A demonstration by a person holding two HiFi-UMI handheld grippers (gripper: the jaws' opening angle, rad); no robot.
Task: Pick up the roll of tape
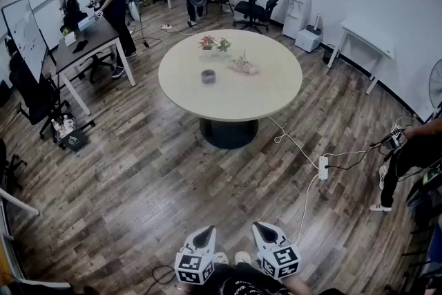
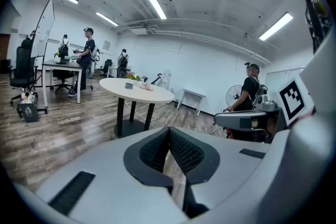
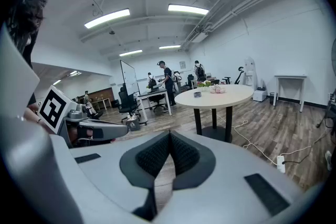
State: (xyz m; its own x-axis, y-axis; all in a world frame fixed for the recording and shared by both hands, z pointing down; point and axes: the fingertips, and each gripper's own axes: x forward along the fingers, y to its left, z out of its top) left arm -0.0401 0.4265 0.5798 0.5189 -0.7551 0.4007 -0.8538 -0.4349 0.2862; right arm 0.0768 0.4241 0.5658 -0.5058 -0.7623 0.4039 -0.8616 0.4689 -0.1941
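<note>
A grey roll of tape (image 1: 208, 77) lies flat on the round cream table (image 1: 266, 90), left of its middle. It shows small on the table in the left gripper view (image 2: 128, 85) and in the right gripper view (image 3: 197, 94). My left gripper (image 1: 206, 231) and right gripper (image 1: 261, 226) hang side by side at the bottom of the head view, far from the table over the wooden floor. Both are shut, pads together with nothing between them: left gripper (image 2: 169, 130), right gripper (image 3: 169, 135).
Small potted plants (image 1: 215, 43) and a pale bundle (image 1: 244, 65) sit on the table's far side. A white cable and power strip (image 1: 322, 167) lie on the floor right of the pedestal. A person (image 1: 407, 155) stands at the right edge. Desks, chairs and several people fill the back.
</note>
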